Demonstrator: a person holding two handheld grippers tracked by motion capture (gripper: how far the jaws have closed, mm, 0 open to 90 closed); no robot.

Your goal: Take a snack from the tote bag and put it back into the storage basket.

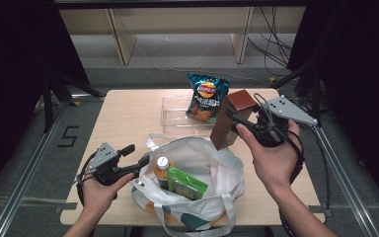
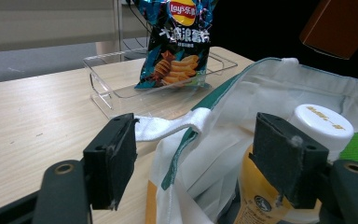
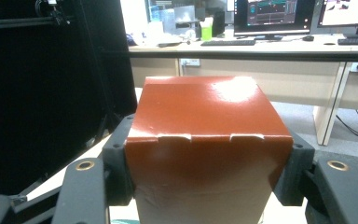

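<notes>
Brown box: held above the counter, over the white bag
Long axis: tilted, top end up-right, lower end toward the bag
Right gripper: fingers clamped on the box
Left gripper: fingers apart at the bag's rim

Bottle and packet in bag; chips in tray behind.

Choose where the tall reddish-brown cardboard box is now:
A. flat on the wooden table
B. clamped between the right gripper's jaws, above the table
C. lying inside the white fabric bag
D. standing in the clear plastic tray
B: the right gripper clamps the reddish-brown cardboard box by its sides, lifted above the white fabric bag.
</notes>
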